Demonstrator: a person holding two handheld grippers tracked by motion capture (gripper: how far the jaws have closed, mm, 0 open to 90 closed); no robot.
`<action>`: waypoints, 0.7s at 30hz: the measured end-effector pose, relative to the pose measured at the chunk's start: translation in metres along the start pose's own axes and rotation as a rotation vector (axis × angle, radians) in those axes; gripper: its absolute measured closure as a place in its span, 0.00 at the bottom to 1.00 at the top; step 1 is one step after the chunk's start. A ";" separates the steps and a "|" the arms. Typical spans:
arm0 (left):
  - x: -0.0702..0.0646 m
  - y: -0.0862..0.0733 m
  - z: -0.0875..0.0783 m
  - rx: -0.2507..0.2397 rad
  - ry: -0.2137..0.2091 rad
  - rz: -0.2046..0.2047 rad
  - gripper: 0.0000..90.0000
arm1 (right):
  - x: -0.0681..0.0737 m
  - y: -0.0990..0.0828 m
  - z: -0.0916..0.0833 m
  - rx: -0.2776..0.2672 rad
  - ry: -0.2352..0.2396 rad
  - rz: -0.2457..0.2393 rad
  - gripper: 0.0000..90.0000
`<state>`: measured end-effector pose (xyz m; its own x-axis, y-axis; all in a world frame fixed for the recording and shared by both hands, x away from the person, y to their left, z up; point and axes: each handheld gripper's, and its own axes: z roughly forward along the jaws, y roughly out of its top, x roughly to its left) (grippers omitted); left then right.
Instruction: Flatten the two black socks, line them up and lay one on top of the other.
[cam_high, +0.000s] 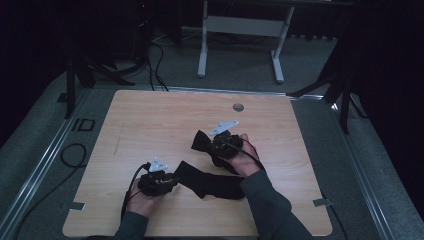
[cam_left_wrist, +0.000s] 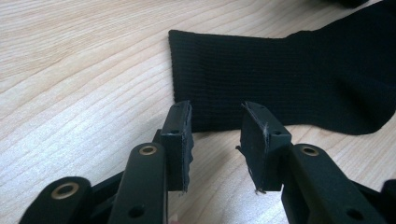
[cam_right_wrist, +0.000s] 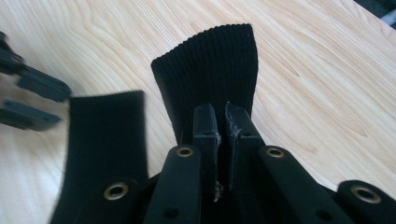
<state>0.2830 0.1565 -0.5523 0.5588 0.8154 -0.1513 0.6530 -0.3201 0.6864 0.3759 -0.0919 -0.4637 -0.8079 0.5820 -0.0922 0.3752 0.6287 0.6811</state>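
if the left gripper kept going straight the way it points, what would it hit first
Most likely the ribbed cuff edge of the black sock lying flat just ahead of the left gripper, whose open jaws have nothing between them.

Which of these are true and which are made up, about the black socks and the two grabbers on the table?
1. The right gripper pinches a black sock. True.
2. The left gripper is clamped on a sock. False: its jaws stand apart, with the flat sock's cuff just beyond them.
3. The table is wooden. True.
4. The socks are white. False: both are black.
5. The flat sock lies folded in a neat ball. False: it lies stretched out flat.
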 end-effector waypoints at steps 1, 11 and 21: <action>0.000 0.000 0.000 0.000 0.002 -0.002 0.72 | 0.001 0.001 -0.001 -0.003 0.010 0.013 0.93; 0.000 0.000 0.000 0.001 0.009 -0.003 0.74 | 0.019 0.010 -0.014 0.021 0.023 0.110 0.93; -0.001 -0.001 0.003 0.019 0.039 -0.010 0.77 | 0.050 0.007 -0.010 0.034 0.045 0.169 0.93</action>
<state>0.2831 0.1546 -0.5554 0.5320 0.8368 -0.1295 0.6680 -0.3208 0.6714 0.3338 -0.0637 -0.4563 -0.7515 0.6575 0.0548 0.5217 0.5413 0.6594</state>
